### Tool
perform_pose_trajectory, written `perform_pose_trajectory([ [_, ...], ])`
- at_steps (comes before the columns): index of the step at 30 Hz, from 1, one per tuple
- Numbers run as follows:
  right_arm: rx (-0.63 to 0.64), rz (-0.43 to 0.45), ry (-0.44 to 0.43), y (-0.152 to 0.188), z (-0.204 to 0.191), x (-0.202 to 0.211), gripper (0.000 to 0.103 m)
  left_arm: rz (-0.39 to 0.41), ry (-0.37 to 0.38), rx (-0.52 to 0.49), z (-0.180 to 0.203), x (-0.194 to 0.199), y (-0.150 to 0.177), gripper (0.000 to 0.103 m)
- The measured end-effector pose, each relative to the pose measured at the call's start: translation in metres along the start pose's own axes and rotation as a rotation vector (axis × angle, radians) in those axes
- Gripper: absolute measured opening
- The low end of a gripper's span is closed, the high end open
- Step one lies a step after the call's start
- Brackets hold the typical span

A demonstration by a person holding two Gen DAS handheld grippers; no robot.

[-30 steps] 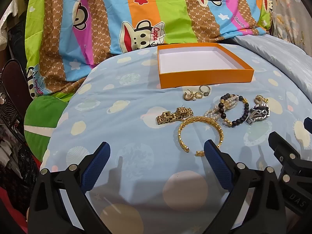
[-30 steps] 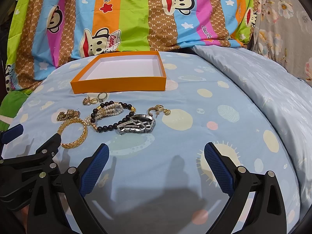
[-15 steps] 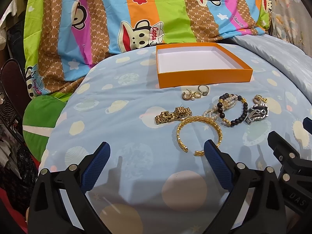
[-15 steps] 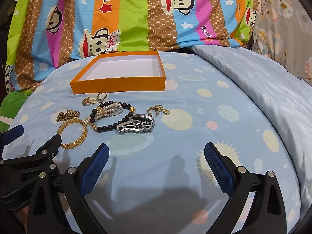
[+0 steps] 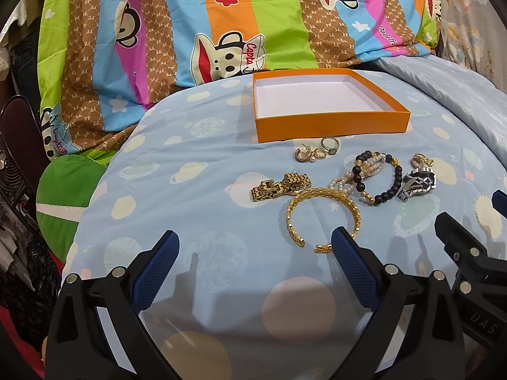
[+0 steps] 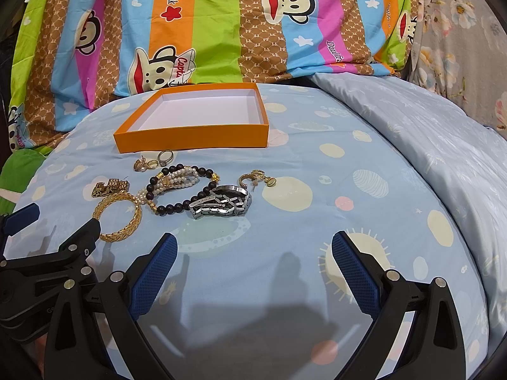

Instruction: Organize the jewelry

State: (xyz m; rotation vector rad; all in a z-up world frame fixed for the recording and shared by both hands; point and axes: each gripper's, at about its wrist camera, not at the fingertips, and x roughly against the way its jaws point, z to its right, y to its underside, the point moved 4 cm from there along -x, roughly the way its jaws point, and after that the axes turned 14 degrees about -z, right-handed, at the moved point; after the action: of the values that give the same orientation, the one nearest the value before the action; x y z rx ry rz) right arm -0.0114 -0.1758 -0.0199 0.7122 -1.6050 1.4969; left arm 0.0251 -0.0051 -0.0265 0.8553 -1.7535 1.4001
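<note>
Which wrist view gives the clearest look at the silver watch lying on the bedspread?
The right wrist view: the silver watch lies near centre frame, its dark face and metal links legible, beside the black bead bracelet. In the left wrist view the same watch sits far right, smaller and foreshortened, face hard to read.

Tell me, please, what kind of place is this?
Probably a bedroom: the jewelry lies on a bed's light blue sheet, with a striped cartoon-monkey quilt behind and an orange box on the bed.
</note>
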Motion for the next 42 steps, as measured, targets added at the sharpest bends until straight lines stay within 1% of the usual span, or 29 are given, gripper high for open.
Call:
perform_pose_trajectory([
  [36,-0.001,-0.003,-0.002,-0.0003,-0.0001,-0.0004,0.097,-0.002,0.003,0.0,0.001,-0.0005,0.0002,0.094],
  [39,-0.002,-0.005,-0.013,-0.0006,0.0001,-0.0011,0.097,-0.004,0.012,0.0,0.0031,-0.0012,0.0021,0.094],
  [41,-0.006,-0.01,-0.033,-0.0009,0.0015,-0.0015,0.097,-0.007,0.04,0.002,0.0028,-0.0023,0.0033,0.094],
  [42,-0.007,-0.012,-0.044,-0.0015,0.0026,-0.0022,0.097,-0.01,0.07,0.01,0.0003,-0.0022,0.0036,0.094],
])
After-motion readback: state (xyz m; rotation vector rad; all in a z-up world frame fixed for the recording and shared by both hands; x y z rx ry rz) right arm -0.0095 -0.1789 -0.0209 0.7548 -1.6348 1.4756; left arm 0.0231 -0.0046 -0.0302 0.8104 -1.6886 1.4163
